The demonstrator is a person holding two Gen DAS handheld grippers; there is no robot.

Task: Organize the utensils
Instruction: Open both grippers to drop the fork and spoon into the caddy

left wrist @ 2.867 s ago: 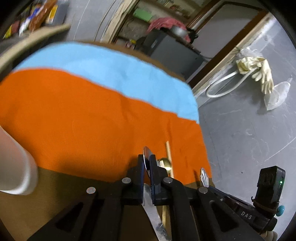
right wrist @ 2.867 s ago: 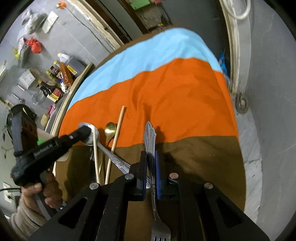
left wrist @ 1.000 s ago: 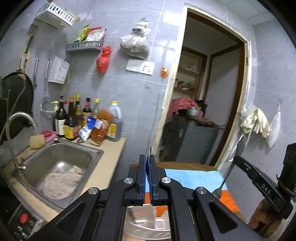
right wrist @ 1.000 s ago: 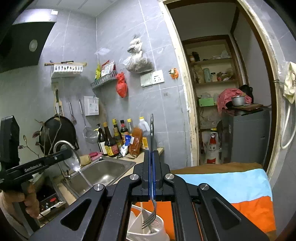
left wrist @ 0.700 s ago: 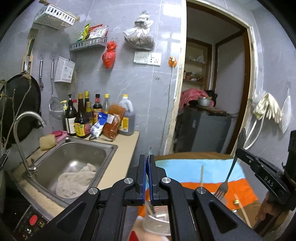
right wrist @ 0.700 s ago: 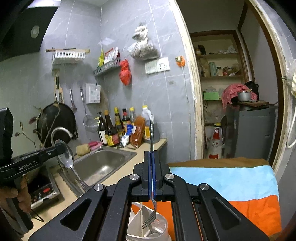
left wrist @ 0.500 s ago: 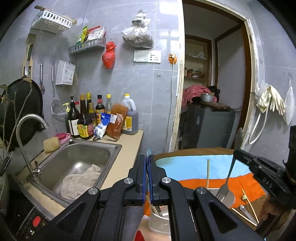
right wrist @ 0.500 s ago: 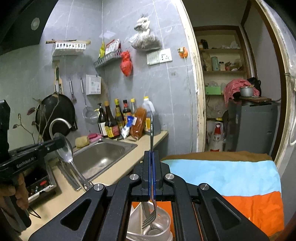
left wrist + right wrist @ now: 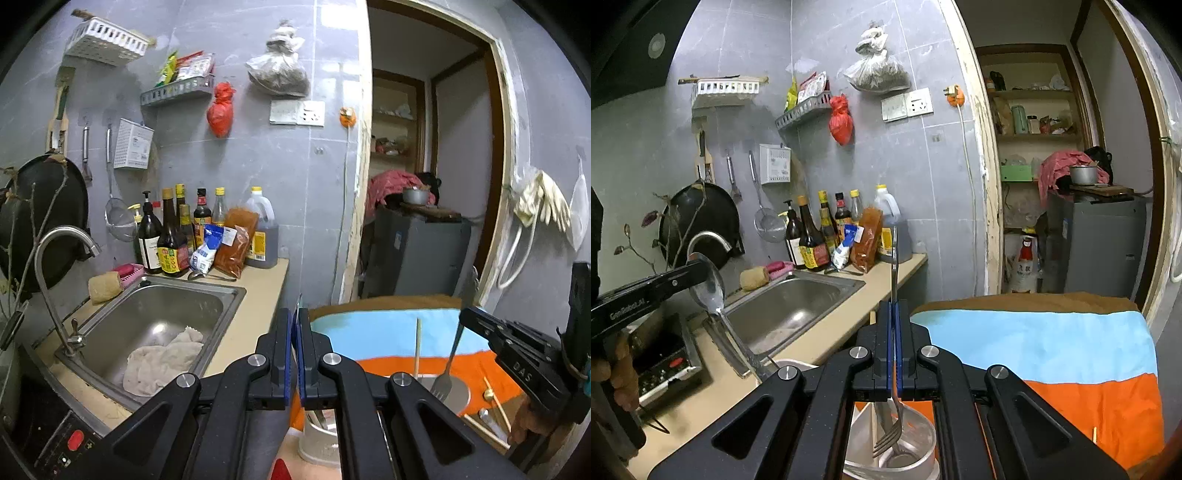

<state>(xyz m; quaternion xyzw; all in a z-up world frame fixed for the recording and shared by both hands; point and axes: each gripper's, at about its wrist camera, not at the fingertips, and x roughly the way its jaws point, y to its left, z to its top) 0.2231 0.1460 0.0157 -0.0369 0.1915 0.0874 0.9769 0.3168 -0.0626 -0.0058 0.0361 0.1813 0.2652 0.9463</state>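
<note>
Right gripper [image 9: 894, 350] clamps the fork [image 9: 893, 406] upright, tines at 6 o'clock in the cup [image 9: 916, 456]; left gripper [image 9: 295, 354] pinches the spoon [image 9: 713, 291], bowl at 12

Steel fork [image 9: 891, 424] hangs upright, tines down inside the white holder [image 9: 925, 448] at the bottom middle of the right view — tips near the bottom. Big spoon [image 9: 711, 291] on the left is tilted, bowl up, handle running down toward the holder's rim.
</note>
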